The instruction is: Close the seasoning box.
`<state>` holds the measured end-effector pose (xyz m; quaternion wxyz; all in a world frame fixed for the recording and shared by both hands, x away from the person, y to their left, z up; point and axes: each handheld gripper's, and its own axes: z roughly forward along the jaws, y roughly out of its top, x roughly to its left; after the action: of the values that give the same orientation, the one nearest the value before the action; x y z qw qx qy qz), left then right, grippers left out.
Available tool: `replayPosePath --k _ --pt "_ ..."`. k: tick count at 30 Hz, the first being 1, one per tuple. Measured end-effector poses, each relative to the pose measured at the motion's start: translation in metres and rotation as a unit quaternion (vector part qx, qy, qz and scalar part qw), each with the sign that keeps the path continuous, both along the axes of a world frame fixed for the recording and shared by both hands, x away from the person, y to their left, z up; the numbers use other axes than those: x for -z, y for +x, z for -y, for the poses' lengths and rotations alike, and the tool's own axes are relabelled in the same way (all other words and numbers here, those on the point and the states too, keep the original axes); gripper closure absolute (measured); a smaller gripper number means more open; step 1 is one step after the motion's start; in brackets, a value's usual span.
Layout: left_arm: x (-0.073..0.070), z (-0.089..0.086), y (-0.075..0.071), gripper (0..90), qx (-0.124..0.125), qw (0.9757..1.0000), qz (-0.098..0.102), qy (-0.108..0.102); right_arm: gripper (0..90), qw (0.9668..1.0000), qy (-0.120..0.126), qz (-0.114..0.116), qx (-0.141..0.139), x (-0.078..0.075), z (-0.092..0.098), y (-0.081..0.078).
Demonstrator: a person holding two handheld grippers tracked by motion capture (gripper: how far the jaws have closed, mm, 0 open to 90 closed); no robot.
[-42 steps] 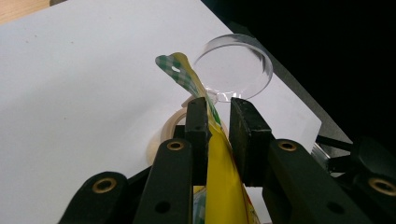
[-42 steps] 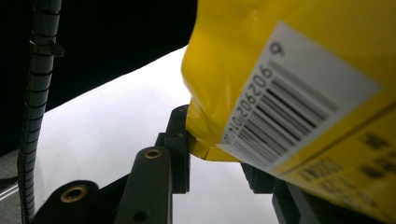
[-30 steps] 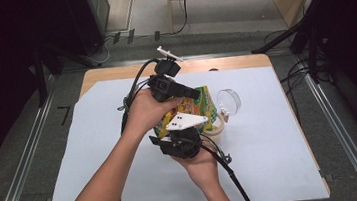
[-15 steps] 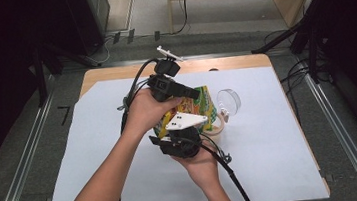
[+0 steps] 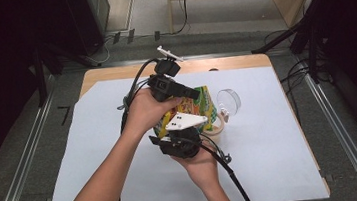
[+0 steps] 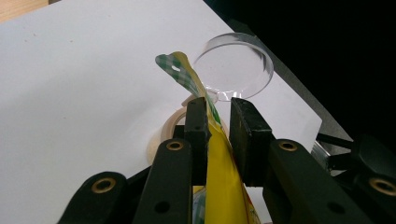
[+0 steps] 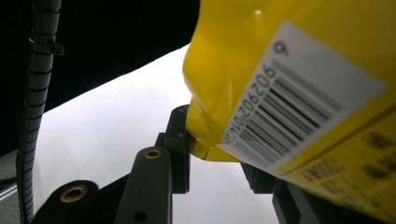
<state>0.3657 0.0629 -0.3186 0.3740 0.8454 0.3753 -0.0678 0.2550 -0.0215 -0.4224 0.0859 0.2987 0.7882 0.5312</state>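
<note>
Left gripper (image 6: 218, 135) clamped on top seal of yellow snack bag (image 6: 223, 186), pads pinching the flat edge just below its green-checked tip, w/ hang hole visible. Right gripper (image 7: 212, 154) closed on opposite end of same bag (image 7: 280, 79), near barcode panel; corner of pkg sits btwn the jaws, one jaw mostly hidden behind the foil. Both seen from high view too: left gripper (image 5: 178, 90) at far side, right gripper (image 5: 180, 138) nearer the person, bag (image 5: 202, 108) held up off the table btwn them, mid-table, slightly right of centre.

Progress, judged: bag picked up and gripped at both ends, so grasp stage done. Seal looks intact, no tear or gap showing, so opening and any pouring still to do. Prob. early-to-mid stage.

Containers: clear round cup (image 5: 229, 101) lying on its side on white sheet (image 5: 73, 167), just right of bag, mouth toward camera in left gripper view (image 6: 233, 70); looks empty. Tape roll (image 5: 214, 129) flat on sheet beneath the bag, nothing in its hole as far as can be told. Bag contents not visible; puffed, presumably full.
</note>
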Motion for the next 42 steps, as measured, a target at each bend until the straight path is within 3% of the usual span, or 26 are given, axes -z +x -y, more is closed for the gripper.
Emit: replayPosePath --k 42 --pt "-0.0031 0.0055 0.0007 77.0 0.002 1.0000 0.000 0.009 68.0 1.0000 0.007 -0.004 0.003 -0.0029 0.0018 -0.0001"
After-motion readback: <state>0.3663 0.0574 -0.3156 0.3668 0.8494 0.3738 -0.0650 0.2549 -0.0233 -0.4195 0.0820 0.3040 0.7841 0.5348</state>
